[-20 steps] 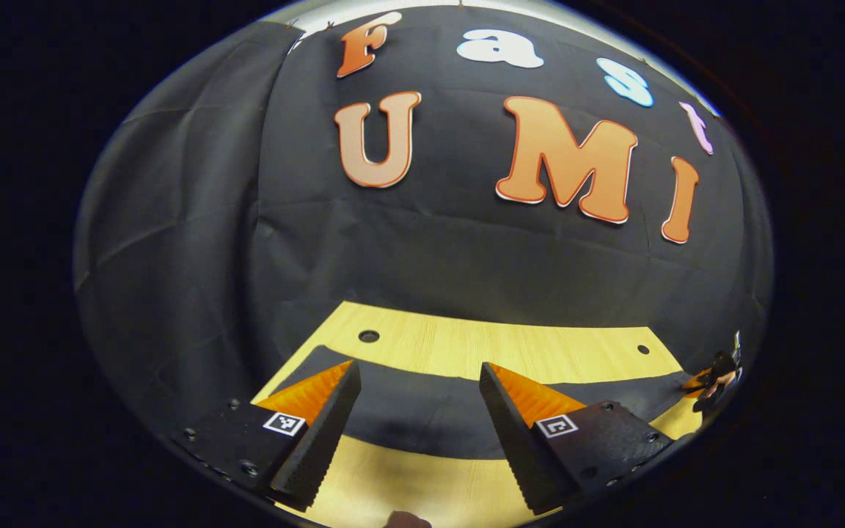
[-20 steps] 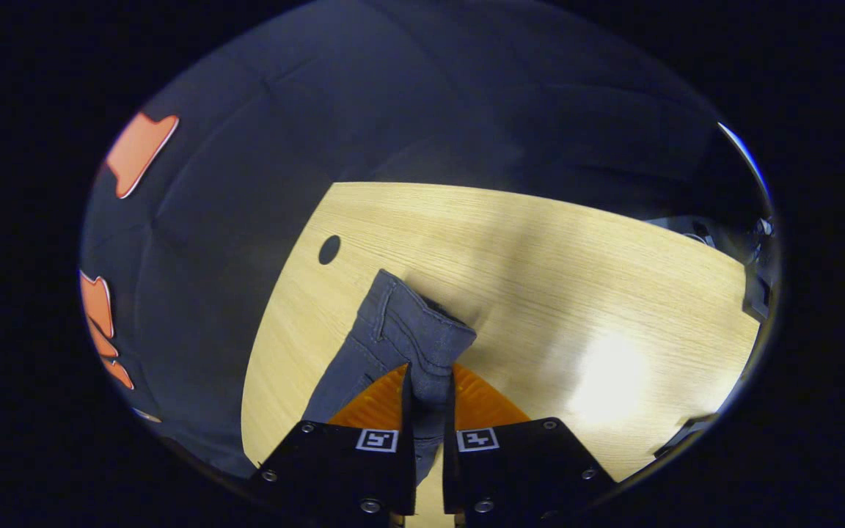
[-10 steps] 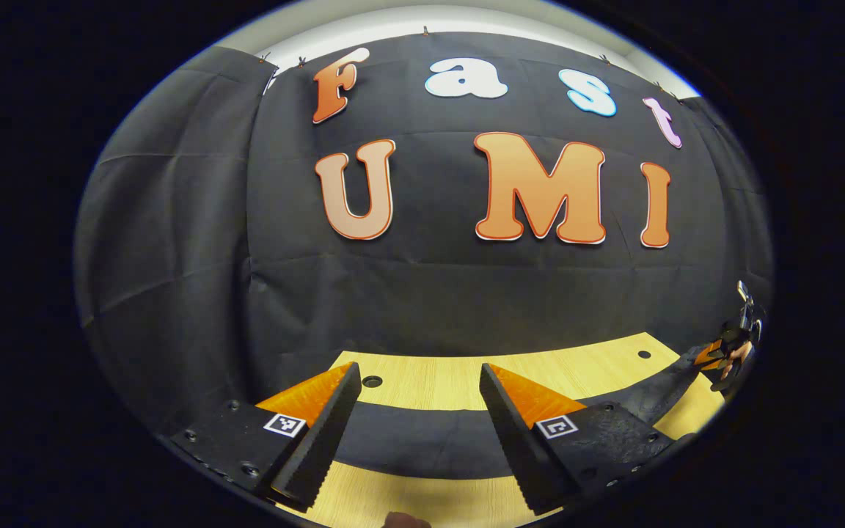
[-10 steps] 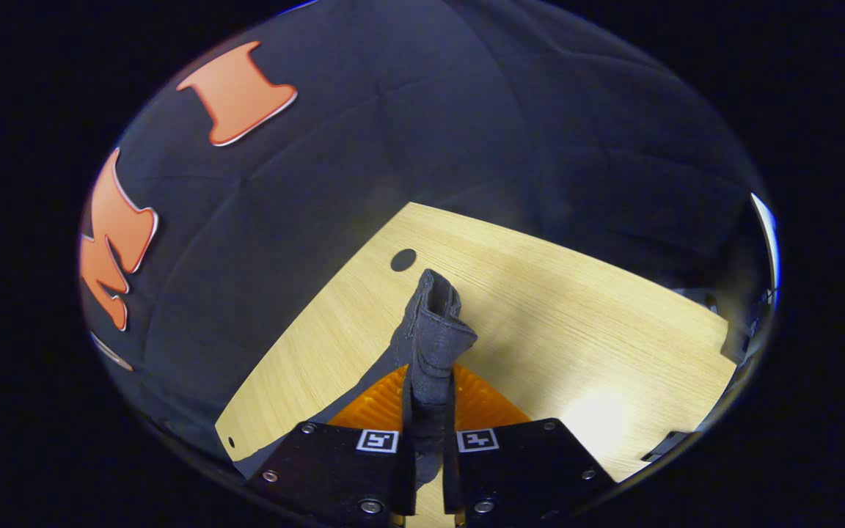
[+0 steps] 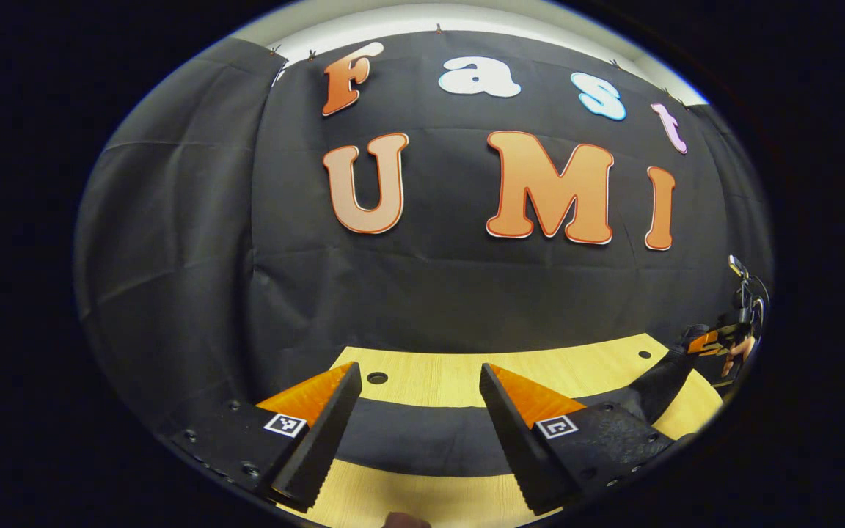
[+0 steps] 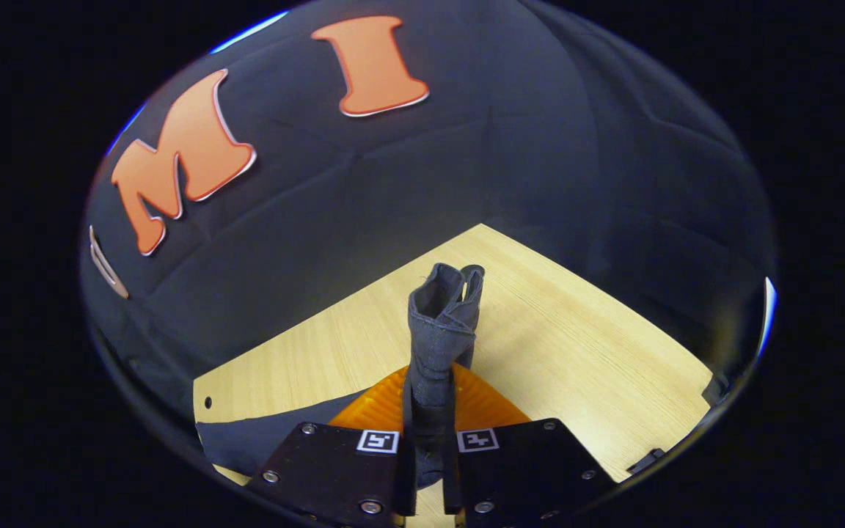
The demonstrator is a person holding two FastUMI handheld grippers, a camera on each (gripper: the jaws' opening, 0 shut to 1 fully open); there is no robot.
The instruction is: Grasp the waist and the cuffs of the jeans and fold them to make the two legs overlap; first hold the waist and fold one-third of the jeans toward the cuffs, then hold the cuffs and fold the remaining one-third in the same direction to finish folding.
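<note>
Dark grey jeans (image 5: 422, 438) lie as a long band across the light wooden table (image 5: 437, 375). My left gripper (image 5: 419, 370) hangs open over the middle of that band, with nothing between its fingers. At the far right of the left gripper view, the right gripper (image 5: 712, 343) holds one end of the jeans raised off the table. In the right gripper view, my right gripper (image 6: 431, 375) is shut on that end of the jeans (image 6: 441, 315), which sticks up as a bunched fold. The rest of the cloth (image 6: 276, 434) trails down to the lower left.
The table (image 6: 576, 352) has small round holes (image 5: 377, 378) (image 5: 645, 354) near its back edge. The black cloth wall (image 5: 422, 279) stands right behind the table. Bare wood lies to the right of the held end in the right gripper view.
The right gripper has lifted its end of the jeans off the table and swung round toward the back wall. The left gripper stays open above the jeans, tilted a little upward.
</note>
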